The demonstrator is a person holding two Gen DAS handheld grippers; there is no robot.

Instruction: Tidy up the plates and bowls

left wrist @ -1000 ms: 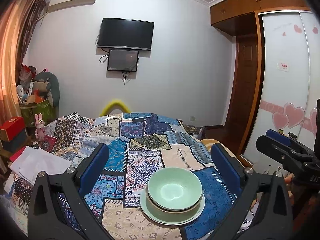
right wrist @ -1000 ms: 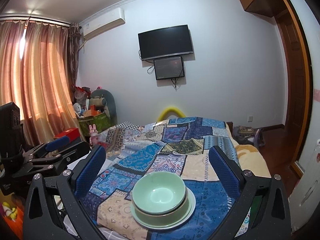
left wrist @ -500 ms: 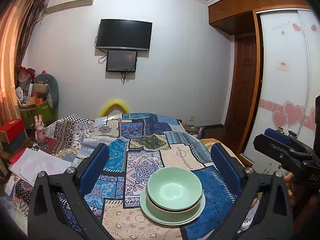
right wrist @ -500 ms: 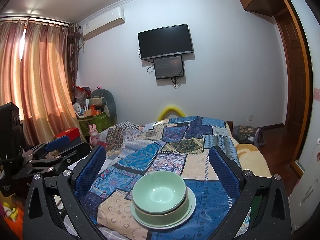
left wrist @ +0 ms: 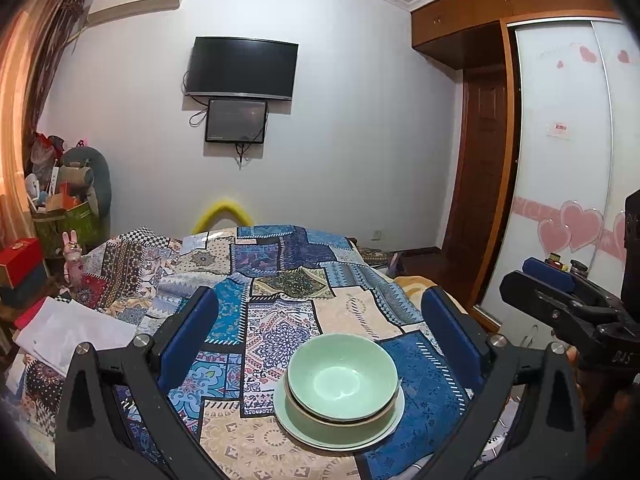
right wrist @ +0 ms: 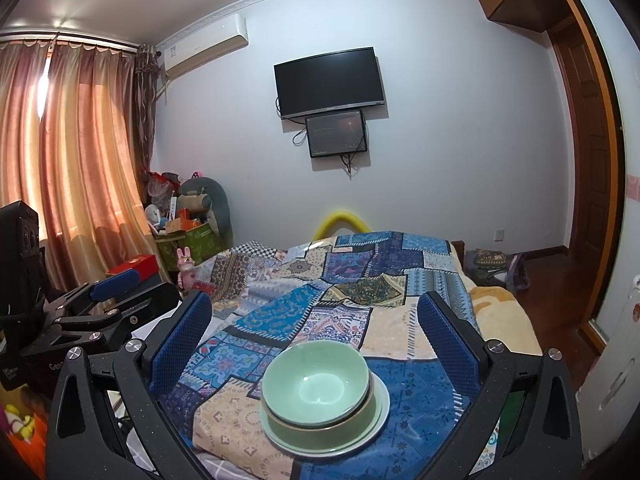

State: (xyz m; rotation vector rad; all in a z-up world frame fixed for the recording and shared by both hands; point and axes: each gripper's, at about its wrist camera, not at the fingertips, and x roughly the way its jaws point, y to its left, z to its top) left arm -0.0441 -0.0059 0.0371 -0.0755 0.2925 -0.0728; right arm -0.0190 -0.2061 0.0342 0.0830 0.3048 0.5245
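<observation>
Two pale green bowls (left wrist: 342, 380) (right wrist: 316, 388) sit nested on a pale green plate (left wrist: 292, 426) (right wrist: 378, 420), near the front edge of a bed under a patchwork cover. My left gripper (left wrist: 320, 332) hangs open above and in front of the stack, with nothing between its blue pads. My right gripper (right wrist: 314, 330) is also open and empty, and the stack shows between its fingers from the other side. Each gripper appears in the other's view: the right one (left wrist: 560, 296) at the right edge, the left one (right wrist: 104, 300) at the left edge.
The patchwork cover (left wrist: 272, 280) spreads over the whole bed. White folded cloth (left wrist: 72, 336) lies at the bed's left side. A cluttered corner with boxes and a toy rabbit (left wrist: 72, 252) stands to the left, a wardrobe (left wrist: 568, 184) and a door to the right.
Both views have shifted only slightly; the bowl stack and both open grippers stay where they were.
</observation>
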